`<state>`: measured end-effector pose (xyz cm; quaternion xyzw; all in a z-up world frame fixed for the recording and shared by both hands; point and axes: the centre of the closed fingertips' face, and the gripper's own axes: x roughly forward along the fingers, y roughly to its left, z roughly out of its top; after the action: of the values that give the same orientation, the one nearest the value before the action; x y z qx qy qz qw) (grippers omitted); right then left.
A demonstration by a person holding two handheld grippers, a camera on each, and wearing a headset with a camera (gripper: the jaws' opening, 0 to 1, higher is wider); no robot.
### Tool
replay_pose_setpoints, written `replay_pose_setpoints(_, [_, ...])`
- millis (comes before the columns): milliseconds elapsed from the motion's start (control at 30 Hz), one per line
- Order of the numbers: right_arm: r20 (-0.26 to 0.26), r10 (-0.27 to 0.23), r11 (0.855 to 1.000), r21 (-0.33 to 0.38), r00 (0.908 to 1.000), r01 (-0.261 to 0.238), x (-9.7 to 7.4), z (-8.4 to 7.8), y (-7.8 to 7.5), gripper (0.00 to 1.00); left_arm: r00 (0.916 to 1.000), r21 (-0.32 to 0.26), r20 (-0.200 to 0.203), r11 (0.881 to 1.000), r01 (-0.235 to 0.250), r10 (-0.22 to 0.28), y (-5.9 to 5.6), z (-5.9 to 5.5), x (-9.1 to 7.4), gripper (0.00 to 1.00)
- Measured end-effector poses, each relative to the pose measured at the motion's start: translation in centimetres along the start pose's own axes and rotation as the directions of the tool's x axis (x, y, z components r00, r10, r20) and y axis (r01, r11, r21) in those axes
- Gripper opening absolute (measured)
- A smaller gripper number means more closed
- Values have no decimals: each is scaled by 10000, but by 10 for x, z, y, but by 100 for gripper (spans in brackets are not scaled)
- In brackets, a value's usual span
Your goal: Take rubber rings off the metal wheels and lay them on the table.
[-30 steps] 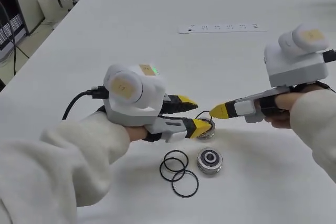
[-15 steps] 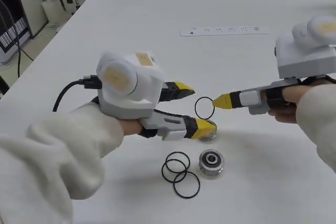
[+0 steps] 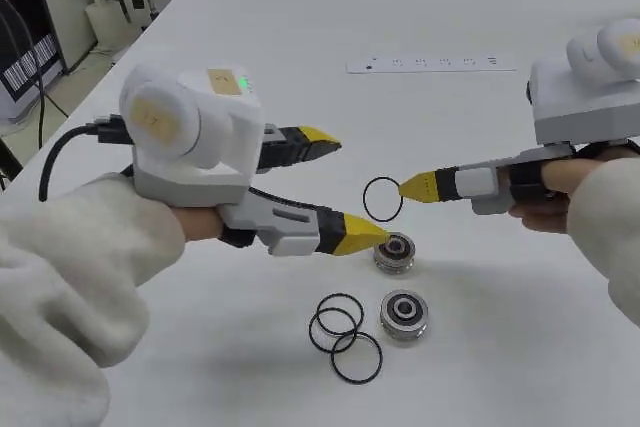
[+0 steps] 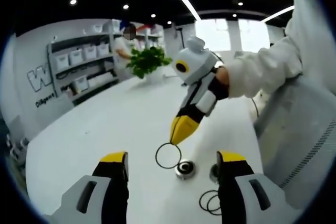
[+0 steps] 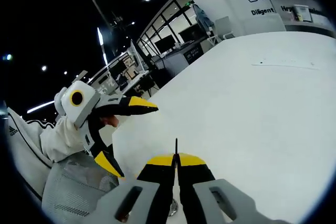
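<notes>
**Desk:** What is your right side holding?

**Operator:** My right gripper [image 3: 403, 187] has its jaws pinched together on one rubber ring [image 3: 381, 199]. I hold that ring in the air, clear of the tabletop [image 3: 300, 57]. In the right gripper view it shows edge-on, a thin dark line rising from between the yellow tips.

**Desk:** And the left?

**Operator:** My left gripper [image 3: 355, 188] is spread wide and grips nothing. In the left gripper view I look out between its jaws at the hanging ring. Below the ring stands the first metal wheel [image 3: 394, 251], with bare table on either side of it. From the head view the lower jaw's tip sits just beside that wheel, and I cannot tell whether they touch.

**Desk:** Where is the rest of the work?

**Operator:** The second metal wheel [image 3: 404, 311] lies flat, nearer to the near edge of the tabletop than the first. The two wheels are close together but apart. Just beside the second wheel, on my left, lie three loose rings [image 3: 340, 332]. They are flat on the table and overlap one another.

**Desk:** Any rubber on the wheels themselves?

**Operator:** I cannot tell from here.

**Desk:** Anything else on the table?

**Operator:** A white power strip [image 3: 432, 63] lies well beyond the grippers, toward the far edge.
</notes>
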<state>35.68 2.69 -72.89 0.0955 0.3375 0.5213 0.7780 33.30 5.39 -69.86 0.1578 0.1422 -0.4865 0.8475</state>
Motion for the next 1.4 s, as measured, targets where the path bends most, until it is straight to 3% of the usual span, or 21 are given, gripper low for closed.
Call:
replay_pose_setpoints(267, [43,237,9997,-117,9997,-237,1,4,10,0,9982,-270,283,9982,-527,534,7,1,-30,80])
replay_pose_setpoints(367, [41,352,9992,-168,9994,-351,3,5,15,0,9951,-627,666,9956,-690,732,5,3,-41,85])
replay_pose_setpoints(500, [16,527,9983,-237,9986,-526,5,6,21,0,9933,-685,746,9942,-835,885,1,0,-52,89])
replay_pose_setpoints(733, [-172,807,9960,-373,9966,-813,10,3,32,0,9984,-579,215,9970,-513,526,-17,-18,-58,93])
replay_pose_setpoints(933, [-285,1051,9935,-419,9941,-1062,12,2,40,0,9999,-897,54,9958,-155,161,-34,-33,-66,99])
replay_pose_setpoints(1400, [-1115,1647,9838,-529,9800,-1714,25,-16,63,0,9985,-1090,-512,9939,149,-206,-42,-50,-65,100])
